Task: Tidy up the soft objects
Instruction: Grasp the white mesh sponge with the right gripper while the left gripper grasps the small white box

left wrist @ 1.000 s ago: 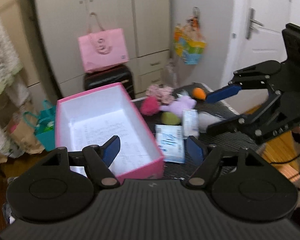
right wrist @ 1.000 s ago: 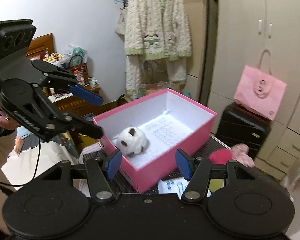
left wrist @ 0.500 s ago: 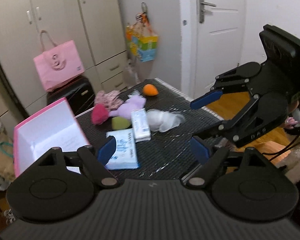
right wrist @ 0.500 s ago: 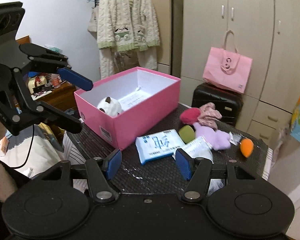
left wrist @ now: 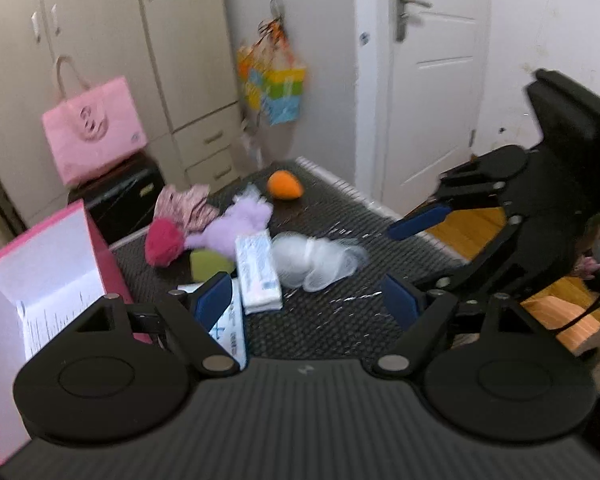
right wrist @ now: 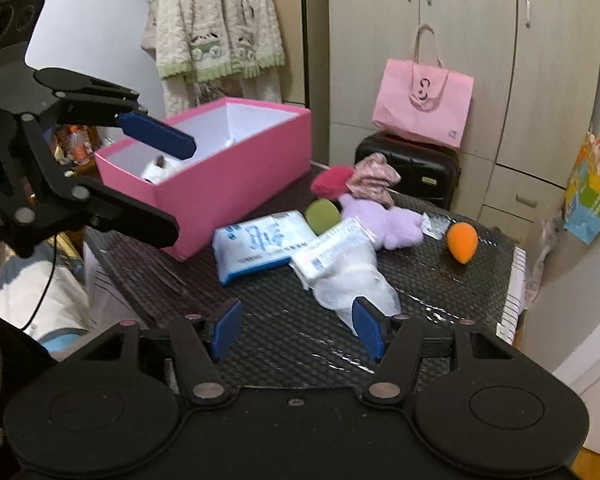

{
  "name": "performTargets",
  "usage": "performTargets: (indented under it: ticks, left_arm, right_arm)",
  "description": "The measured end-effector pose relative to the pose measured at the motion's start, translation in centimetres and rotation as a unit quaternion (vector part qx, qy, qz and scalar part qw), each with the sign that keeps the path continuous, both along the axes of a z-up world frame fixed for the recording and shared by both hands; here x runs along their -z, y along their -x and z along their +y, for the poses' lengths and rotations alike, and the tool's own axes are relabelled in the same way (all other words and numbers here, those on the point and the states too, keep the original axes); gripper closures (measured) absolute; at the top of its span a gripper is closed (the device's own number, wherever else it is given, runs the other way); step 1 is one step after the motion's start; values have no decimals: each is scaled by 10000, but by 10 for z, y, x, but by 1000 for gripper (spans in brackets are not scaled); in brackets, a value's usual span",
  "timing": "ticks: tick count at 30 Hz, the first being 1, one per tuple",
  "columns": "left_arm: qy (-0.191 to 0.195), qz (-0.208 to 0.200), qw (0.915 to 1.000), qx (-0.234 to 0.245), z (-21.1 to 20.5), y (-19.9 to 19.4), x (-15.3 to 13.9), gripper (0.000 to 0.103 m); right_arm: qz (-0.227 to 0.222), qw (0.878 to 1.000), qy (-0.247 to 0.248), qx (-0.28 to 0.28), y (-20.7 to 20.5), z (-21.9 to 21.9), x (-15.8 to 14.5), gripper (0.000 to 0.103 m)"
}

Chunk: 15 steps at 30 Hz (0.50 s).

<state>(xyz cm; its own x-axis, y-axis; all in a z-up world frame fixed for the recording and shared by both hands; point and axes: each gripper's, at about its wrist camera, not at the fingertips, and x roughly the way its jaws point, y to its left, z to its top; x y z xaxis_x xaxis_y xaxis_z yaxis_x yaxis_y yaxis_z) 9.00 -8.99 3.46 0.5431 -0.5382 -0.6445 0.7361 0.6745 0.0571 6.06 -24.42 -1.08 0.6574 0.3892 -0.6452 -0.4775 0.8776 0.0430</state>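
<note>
A pink box [right wrist: 236, 172] stands on the black mesh table [right wrist: 440, 300], with a white plush toy [right wrist: 160, 168] inside it. Beside the box lie a blue-and-white tissue pack [right wrist: 264, 244], a second pack [left wrist: 258, 272], a white netted bundle [left wrist: 316, 258], a purple plush [left wrist: 236, 224], a magenta pom [left wrist: 164, 242], a green sponge [right wrist: 322, 216], an orange sponge [right wrist: 462, 240] and a patterned cloth [right wrist: 374, 176]. My left gripper [left wrist: 306, 304] hovers open over the packs with nothing between its fingers. My right gripper [right wrist: 296, 326] is open just short of the bundle.
A pink tote bag [right wrist: 422, 100] rests on a black suitcase [right wrist: 412, 168] behind the table, in front of beige cupboards. A colourful bag [left wrist: 274, 88] hangs near a white door [left wrist: 432, 92]. The table's right edge drops to a wooden floor [left wrist: 472, 232].
Both views have swung away from the pink box toward the pile of soft things and dropped lower. The left jaws have spread a little wider. Nothing has been picked up.
</note>
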Motion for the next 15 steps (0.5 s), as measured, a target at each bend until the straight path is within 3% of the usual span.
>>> performTargets:
  ticks: [4,9,15]
  left_arm:
    - [169,131,9994,-260,0,-18,14,21]
    - [0,-76,9989,-455,-16,-30,31,23]
    - [-108,257,9950,-955,-38,-65,61,32]
  right_arm:
    - [38,9999,81,-108,-10,-6,16,36]
    - [7,9999,-18,-99,-30,-10,35,36]
    - [-403,9980,471,-129,-54,-1,57,36]
